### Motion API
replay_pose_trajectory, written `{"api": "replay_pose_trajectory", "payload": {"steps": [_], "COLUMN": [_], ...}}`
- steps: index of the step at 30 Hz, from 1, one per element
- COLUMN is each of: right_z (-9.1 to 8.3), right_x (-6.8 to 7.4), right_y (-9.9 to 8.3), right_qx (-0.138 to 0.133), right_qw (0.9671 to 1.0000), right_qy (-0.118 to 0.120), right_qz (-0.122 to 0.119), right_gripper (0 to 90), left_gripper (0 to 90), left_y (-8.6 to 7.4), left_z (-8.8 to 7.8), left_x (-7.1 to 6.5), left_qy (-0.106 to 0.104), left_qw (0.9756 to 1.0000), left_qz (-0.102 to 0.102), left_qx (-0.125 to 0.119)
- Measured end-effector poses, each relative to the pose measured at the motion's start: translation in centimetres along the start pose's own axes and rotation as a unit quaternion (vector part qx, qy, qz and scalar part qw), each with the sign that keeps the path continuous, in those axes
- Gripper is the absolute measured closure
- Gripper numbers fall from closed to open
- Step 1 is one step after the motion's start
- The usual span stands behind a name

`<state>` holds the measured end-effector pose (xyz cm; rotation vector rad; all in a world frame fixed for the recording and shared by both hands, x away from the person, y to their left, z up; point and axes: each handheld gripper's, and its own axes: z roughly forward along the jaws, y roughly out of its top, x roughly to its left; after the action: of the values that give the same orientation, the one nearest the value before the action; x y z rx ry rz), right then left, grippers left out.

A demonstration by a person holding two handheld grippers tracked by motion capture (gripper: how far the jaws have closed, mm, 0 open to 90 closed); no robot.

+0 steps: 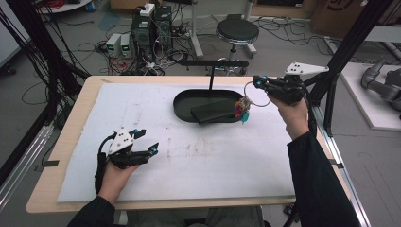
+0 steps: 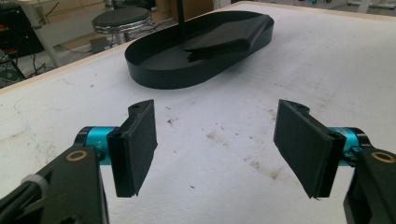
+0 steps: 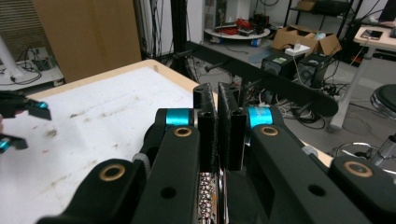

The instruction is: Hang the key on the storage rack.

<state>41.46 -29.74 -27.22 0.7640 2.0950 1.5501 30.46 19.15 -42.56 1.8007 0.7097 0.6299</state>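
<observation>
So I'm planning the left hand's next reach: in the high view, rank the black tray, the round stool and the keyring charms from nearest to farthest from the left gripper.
From the left gripper:
1. Black tray, up and to the right on the table.
2. Keyring charms, hanging at the tray's right end under the right gripper.
3. Round stool, on the floor beyond the table.

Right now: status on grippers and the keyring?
Left gripper open, low over the table. Right gripper shut on keyring, charms dangling over black tray. Stand crossbar close ahead.
</observation>
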Motion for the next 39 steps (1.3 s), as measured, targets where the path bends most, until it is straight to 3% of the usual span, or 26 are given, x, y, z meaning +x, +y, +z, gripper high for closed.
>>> {"api": "replay_pose_trajectory", "payload": {"steps": [19,28,39], "right_z": [5.0,7.1,8.3], "right_x": [-2.3,-4.3,-6.1], "right_y": [1.8,0.9,0.2], "right_qx": [0.005,0.023,0.034], "right_qw": [0.9997,0.9988,0.9973], "right_qy": [-0.022,-0.039,-0.055], "right_qz": [0.002,0.017,0.035], "right_gripper": [87.5,87.5,87.5], "left_gripper": [30.1,30.1,30.1], "left_y": [-0.3,-0.8,-1.0], "left_z": [-0.4,-1.0,-1.0], "left_x": [0.1,0.1,-0.2], "left_qy": [-0.002,0.000,0.000], "left_qw": [1.0000,1.0000,1.0000], "left_qz": [-0.003,-0.002,-0.001], "left_qx": [-0.001,0.004,0.006]}}
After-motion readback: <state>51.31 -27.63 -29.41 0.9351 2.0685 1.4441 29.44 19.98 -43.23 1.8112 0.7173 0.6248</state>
